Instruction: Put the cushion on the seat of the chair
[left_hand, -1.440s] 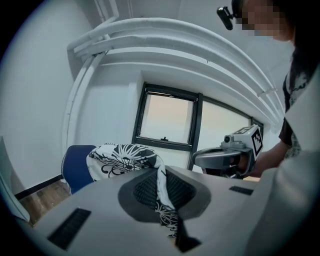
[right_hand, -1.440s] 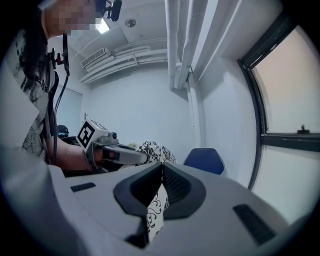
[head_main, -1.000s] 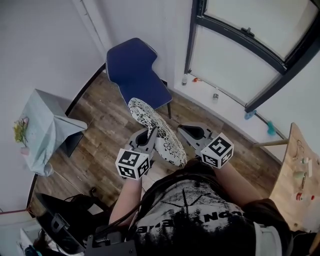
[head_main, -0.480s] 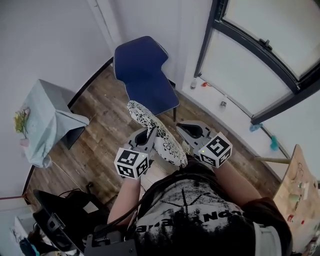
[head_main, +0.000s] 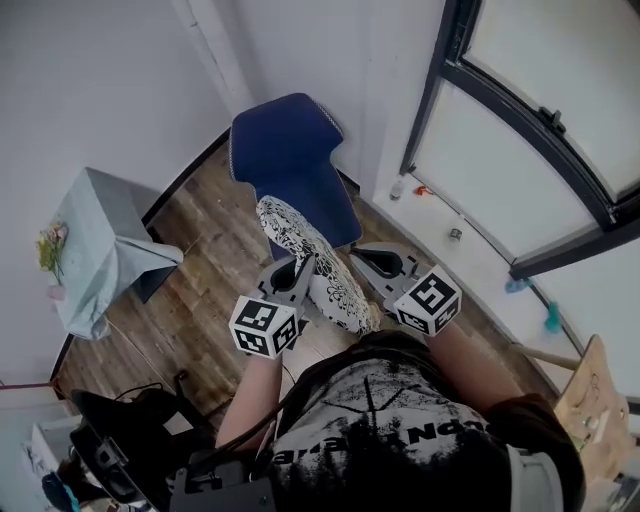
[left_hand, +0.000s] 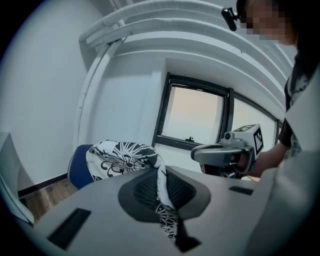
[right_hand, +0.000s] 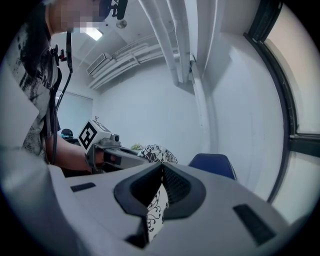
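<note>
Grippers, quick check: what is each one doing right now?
Left gripper: closed, pinching the patterned cushion fabric.
Right gripper: closed, also pinching the cushion's fabric.

Wood-plank floor (head_main: 195, 310), blue chair (head_main: 290, 170) standing on it by the wall, cloth-draped side table (head_main: 100, 235) at left.

The cushion (head_main: 290, 230) was soft, matt cloth, white with a black print. The chair (head_main: 290, 160) looked matt blue, cloth or plastic unclear. The floor (head_main: 200, 290) was worn, matt wood planking. The left gripper (left_hand: 162, 185) and right gripper (right_hand: 161, 182) had smooth matt grey plastic shells and dark ribbed pads (left_hand: 145, 190).
</note>
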